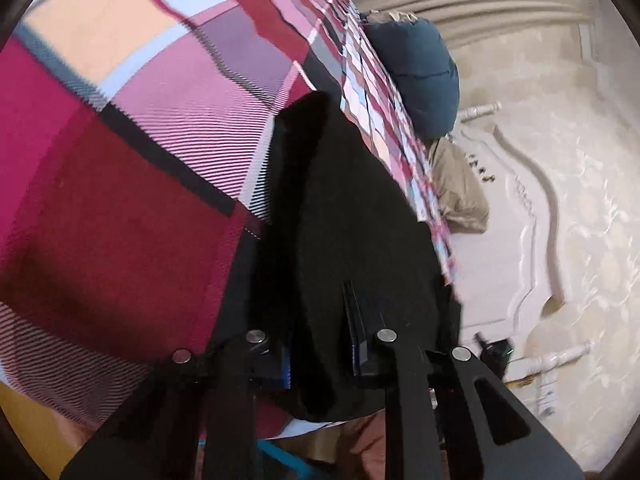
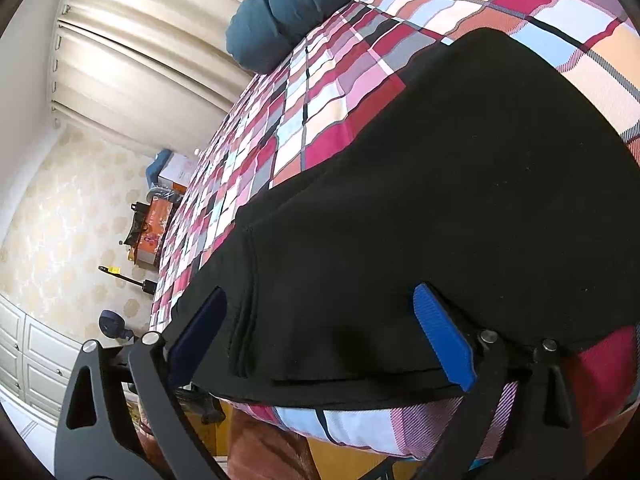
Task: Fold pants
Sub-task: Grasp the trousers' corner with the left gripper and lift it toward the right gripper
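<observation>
Nearest the left wrist camera, the left gripper (image 1: 320, 344) has its fingers drawn in on a bunched fold of the black pants (image 1: 344, 216), which rises between them and hides the pads; the grip looks firm, though the dark cloth makes the contact hard to read. In the right wrist view the right gripper (image 2: 320, 336) stands wide open, its blue pads (image 2: 444, 340) spread over the near edge of the pants (image 2: 440, 200) and gripping nothing. The pants lie folded in layers on the plaid bedspread (image 2: 320, 92), near its front edge. Farther along the bedspread a teal pillow (image 2: 280, 12) rests at its far end, with pleated curtains (image 2: 132, 40) beyond it.
</observation>
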The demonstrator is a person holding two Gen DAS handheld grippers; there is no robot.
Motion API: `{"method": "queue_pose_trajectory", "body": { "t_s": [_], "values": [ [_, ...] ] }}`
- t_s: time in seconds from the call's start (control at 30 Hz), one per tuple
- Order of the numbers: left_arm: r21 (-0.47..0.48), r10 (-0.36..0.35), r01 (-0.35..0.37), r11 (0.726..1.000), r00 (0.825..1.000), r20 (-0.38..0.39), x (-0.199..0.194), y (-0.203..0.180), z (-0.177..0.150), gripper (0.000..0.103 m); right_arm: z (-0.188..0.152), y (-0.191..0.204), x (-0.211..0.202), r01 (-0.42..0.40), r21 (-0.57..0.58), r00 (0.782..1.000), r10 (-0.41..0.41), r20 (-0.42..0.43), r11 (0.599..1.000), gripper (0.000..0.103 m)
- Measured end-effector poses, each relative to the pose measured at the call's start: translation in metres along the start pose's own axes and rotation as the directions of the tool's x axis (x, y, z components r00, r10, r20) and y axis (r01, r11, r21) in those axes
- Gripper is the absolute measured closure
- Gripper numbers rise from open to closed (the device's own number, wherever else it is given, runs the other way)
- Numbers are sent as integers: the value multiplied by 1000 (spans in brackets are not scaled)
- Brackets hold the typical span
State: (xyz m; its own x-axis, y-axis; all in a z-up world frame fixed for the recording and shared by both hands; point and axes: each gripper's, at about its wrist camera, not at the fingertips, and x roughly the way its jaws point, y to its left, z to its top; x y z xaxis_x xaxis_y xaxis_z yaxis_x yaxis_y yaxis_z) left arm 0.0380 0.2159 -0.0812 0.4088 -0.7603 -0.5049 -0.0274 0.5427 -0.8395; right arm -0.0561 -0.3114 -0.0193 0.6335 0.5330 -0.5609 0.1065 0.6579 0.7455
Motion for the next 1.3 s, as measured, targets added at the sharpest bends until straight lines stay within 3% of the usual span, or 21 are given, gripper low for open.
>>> {"method": "queue_pose_trajectory", "body": {
  "t_s": [0.27, 0.37, 0.5, 0.53, 0.7, 0.97, 1.1, 1.3],
  "values": [
    [-108, -18, 14, 994, 999, -34, 3, 4, 4, 81, -2, 1, -1, 7, -7, 1000, -7, 9, 1000, 8],
    [-73, 60, -63, 995, 997, -51, 5, -6, 7, 86, -3, 2, -1, 11, -18, 1000, -10, 14, 1000, 8],
    [64, 213, -212, 975, 977, -12, 8, -42, 6, 90, -3, 1, -2, 4, -15, 1000, -4, 17, 1000, 8],
    [89, 219, -219, 972, 976, 0, 7, -51, 5, 90, -3, 0, -3, 1, -14, 1000, 0, 18, 1000, 8],
    [214, 147, -154, 965, 988, 51, -4, -118, 8, 90, -3, -2, -4, -12, -9, 1000, 12, 25, 1000, 8],
    [420, 39, -43, 907, 999, 18, 34, -244, -2, 90, -6, -4, -8, -28, -15, 999, 29, 34, 999, 8],
    [526, 18, 17, 851, 998, -61, 87, -308, -22, 90, -7, -2, -7, -28, -29, 999, 29, 36, 999, 8],
    [635, 53, 80, 769, 981, -187, 177, -363, -66, 90, -6, -9, -11, -74, -9, 997, 75, 35, 997, 8]
  ]
}}
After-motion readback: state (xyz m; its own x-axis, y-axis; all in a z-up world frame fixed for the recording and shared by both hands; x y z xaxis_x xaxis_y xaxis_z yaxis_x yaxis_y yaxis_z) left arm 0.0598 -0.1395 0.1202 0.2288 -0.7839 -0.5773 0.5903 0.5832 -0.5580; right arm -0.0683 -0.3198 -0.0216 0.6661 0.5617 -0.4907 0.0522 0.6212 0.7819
